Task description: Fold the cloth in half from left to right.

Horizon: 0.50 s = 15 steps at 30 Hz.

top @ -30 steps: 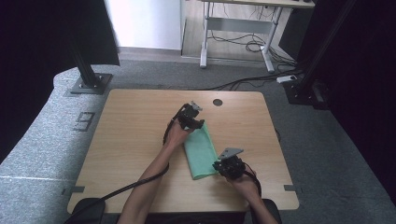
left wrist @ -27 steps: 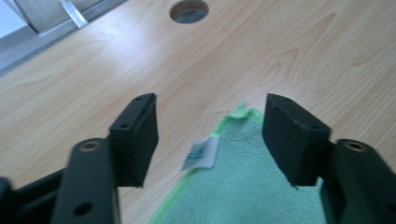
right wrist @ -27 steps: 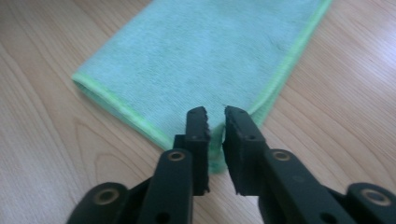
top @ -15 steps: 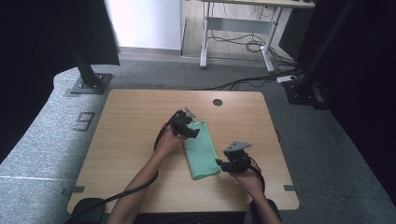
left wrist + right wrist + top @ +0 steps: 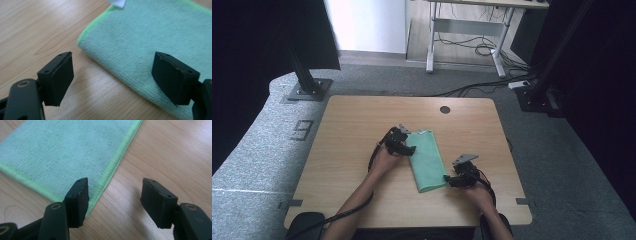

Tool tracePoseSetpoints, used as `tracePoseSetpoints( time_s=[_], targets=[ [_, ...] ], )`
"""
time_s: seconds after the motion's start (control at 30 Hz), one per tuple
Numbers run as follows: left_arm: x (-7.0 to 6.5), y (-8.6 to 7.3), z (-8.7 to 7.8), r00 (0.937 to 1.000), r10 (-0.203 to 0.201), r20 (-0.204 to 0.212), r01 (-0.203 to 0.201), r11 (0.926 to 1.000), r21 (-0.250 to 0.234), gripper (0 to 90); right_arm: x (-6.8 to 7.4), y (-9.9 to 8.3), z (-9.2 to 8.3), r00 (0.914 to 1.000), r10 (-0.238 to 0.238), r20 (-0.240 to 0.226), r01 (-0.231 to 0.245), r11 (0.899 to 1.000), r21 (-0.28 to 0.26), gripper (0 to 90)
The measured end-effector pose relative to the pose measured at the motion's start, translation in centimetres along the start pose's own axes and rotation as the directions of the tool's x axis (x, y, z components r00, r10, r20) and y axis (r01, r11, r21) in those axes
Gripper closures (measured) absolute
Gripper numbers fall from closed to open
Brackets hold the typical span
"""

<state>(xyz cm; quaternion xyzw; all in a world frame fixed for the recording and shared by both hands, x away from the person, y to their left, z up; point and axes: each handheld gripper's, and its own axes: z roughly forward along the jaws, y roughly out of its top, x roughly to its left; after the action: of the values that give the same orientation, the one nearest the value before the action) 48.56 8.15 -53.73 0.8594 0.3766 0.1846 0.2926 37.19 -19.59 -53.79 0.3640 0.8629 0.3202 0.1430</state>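
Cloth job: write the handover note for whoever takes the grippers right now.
Left hand-held gripper: jaws have just been opening, now open and empty, at the far left edge of the cloth.
Right hand-held gripper: jaws have just been opening, now open and empty, at the cloth's near right corner.
Cloth: green, folded into a narrow strip, flat on the table, white tag at the far end.
Done: cloth folded and let go.
Left: possibly another fold across its length; I can't tell how many are wanted.
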Motion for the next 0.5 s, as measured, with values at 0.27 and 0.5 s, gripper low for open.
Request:
tracePoseSetpoints(
  time_s=[0.27,0.5],
  targets=[
    [1.2,0.3,0.7,0.9986,-0.049,0.021,0.049,0.9986,-0.017,15.8,1.3,0.2,0.3,0.9989,-0.008,-0.046,0.008,1.000,-0.005,40.0],
    [4.5,1.7,1.4,0.9837,-0.180,0.007,0.180,0.9819,-0.059,18.4,2.0,0.4,0.6,0.9984,-0.018,-0.054,0.018,1.000,-0.007,38.0]
  ],
)
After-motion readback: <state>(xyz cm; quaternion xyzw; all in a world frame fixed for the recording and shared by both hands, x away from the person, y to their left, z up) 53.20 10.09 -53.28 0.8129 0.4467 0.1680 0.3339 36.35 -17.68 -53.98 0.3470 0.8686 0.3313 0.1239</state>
